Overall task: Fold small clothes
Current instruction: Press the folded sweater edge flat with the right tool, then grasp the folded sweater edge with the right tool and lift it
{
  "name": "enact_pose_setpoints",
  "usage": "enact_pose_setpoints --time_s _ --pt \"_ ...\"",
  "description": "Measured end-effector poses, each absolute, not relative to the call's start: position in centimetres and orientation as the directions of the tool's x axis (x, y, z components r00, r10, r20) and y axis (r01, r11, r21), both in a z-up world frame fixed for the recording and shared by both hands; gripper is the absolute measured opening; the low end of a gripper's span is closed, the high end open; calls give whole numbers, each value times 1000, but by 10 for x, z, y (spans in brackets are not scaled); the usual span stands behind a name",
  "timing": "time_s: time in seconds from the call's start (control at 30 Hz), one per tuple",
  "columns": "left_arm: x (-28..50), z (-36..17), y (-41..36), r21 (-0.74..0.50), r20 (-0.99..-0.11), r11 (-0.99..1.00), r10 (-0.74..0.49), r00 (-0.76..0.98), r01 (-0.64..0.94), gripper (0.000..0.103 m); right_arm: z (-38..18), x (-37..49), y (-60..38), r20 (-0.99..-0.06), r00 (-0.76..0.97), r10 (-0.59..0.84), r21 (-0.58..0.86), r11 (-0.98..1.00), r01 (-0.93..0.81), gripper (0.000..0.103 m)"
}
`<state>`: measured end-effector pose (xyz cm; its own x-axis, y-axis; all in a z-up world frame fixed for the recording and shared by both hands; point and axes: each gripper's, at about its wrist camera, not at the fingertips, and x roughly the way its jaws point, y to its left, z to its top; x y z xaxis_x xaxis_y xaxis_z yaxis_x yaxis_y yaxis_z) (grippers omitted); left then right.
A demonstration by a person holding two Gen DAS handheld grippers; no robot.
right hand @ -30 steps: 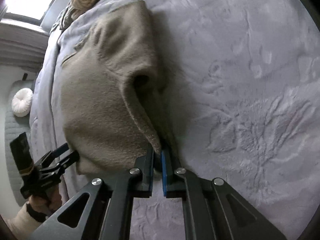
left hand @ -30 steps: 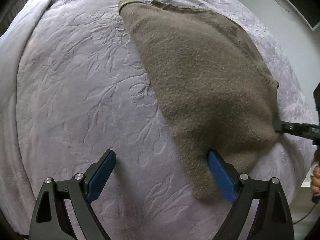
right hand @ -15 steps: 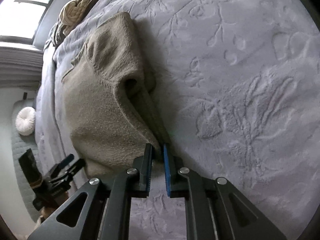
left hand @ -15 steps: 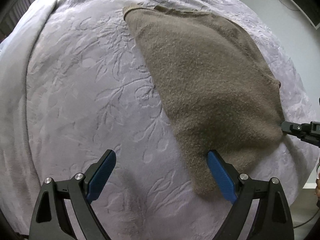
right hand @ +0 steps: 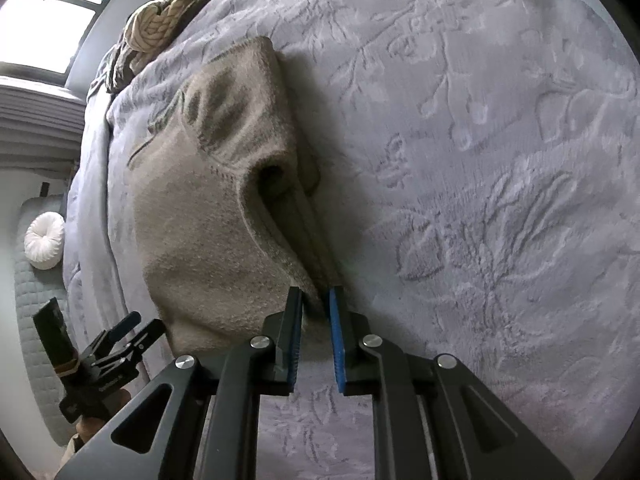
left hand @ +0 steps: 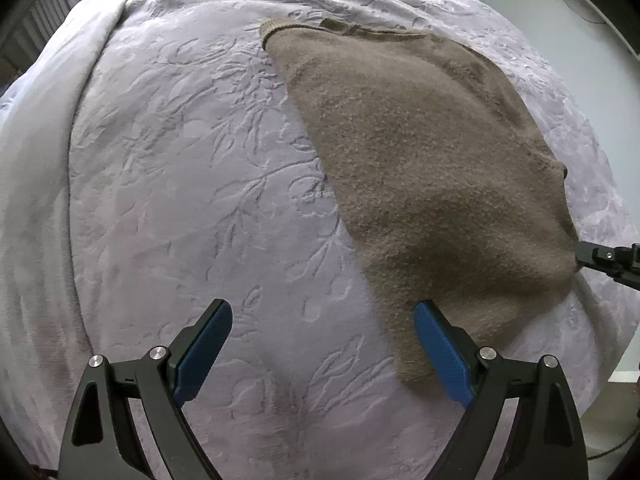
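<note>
Since a second earlier the right gripper had parted its jaws slightly, loosening the sweater corner. The left gripper stood wide, empty, sweater at two o'clock on the bedspread. Fold laid; next probably a fresh edge grasp.

Right tool (mostly cropped), tips behind sweater edge

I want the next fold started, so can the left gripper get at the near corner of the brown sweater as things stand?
Probably yes. The left gripper is open and the brown sweater lies flat on the lavender bedspread, its near corner beside one finger, nothing between.
</note>
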<state>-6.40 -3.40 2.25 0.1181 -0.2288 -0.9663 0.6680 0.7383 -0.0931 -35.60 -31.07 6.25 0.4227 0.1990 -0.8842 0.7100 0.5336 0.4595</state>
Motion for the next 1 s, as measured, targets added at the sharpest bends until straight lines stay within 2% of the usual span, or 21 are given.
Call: enact_pose_setpoints --time_s 0.17,0.2,0.27,0.33,0.37,0.4,0.67,0.9,0.93,0.97,1.0 --pt "-58 26 -34 -82 -963 763 -227 147 641 93 69 -354 -313 -879 441 182 464 534 707 15" --pt "-57 27 -32 -75 -961 768 -225 158 636 103 71 -355 -314 -878 446 175 465 532 707 15" --pt "-54 31 -30 -58 -957 783 -220 189 619 103 75 -355 -317 -873 461 161 470 531 705 17" --pt "-49 35 -28 -57 -953 797 -223 206 602 103 78 -353 -321 -870 470 149 471 534 702 40" --pt "-46 38 -26 -53 -951 805 -221 216 592 103 80 -352 -323 -869 475 142 471 536 701 61" --pt "-43 40 -25 -44 -950 813 -214 226 581 103 82 -350 -325 -864 485 133 474 540 696 65" --pt "-12 26 -28 -67 -968 865 -177 177 498 103 85 -311 -350 -846 518 126 486 580 653 65" --pt "6 31 -41 -132 -953 874 -242 183 469 103 64 -275 -375 -850 501 161 493 579 650 63" --pt "8 32 -44 -133 -951 874 -245 188 467 103 61 -271 -379 -850 498 173 498 571 652 60" --pt "9 33 -47 -133 -950 874 -247 192 467 103 58 -269 -381 -844 501 191 512 564 648 45" --pt "11 33 -49 -131 -950 874 -246 194 468 103 55 -266 -382 -839 502 213 525 561 640 26"
